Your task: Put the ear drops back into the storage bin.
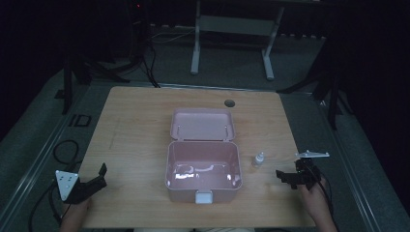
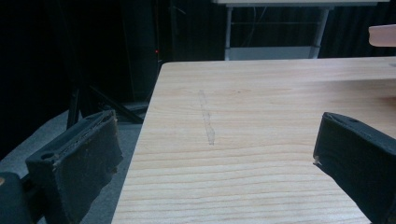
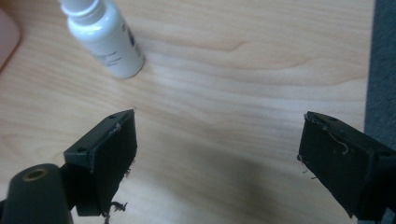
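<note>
Two hand-held grippers: my left [image 1: 99, 175] and right [image 3: 217, 154], both spread, pinching nothing.
Bottle [image 3: 105, 39]: smooth white plastic, top cut off.
Desk [image 3: 243, 70]: pale wood grain.

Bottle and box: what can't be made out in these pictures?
- Bottle: the right gripper view's top edge cuts off its cap; its label print is blurred. In the high view it is too small to read.
- Box: glare on the floor in the high view; whether anything lies inside cannot be told. The left edge of the right gripper view cuts off all but a pink corner.
</note>
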The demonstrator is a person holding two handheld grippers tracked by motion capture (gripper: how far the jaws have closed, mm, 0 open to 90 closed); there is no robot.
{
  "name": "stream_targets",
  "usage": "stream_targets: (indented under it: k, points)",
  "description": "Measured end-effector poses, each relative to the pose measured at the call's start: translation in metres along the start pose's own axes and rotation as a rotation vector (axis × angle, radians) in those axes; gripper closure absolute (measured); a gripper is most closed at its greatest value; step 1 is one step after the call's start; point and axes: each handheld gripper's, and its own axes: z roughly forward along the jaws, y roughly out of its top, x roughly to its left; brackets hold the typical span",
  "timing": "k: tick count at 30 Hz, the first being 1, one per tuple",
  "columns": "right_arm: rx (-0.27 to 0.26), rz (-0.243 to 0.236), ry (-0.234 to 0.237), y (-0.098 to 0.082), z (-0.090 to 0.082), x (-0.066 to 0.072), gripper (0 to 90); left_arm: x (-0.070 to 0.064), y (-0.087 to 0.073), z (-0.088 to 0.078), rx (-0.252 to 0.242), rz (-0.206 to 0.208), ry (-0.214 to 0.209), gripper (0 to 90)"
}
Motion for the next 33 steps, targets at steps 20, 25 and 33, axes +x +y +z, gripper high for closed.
stream_targets:
  k: [20,25,33]
  points:
    - [0.449,-0.134,0.054,0.007,0.006,0.012,10.6,0.0,0.0,0.0,0.001,0.003,-0.001,1.0]
    - [0.54,-0.186,0.055,0.008,0.004,0.015,10.6,0.0,0.0,0.0,0.001,0.002,-0.001,1.0]
    - [0.641,-0.234,0.063,0.012,0.001,0.02,12.5,0.0,0.0,0.0,0.001,0.001,-0.001,1.0]
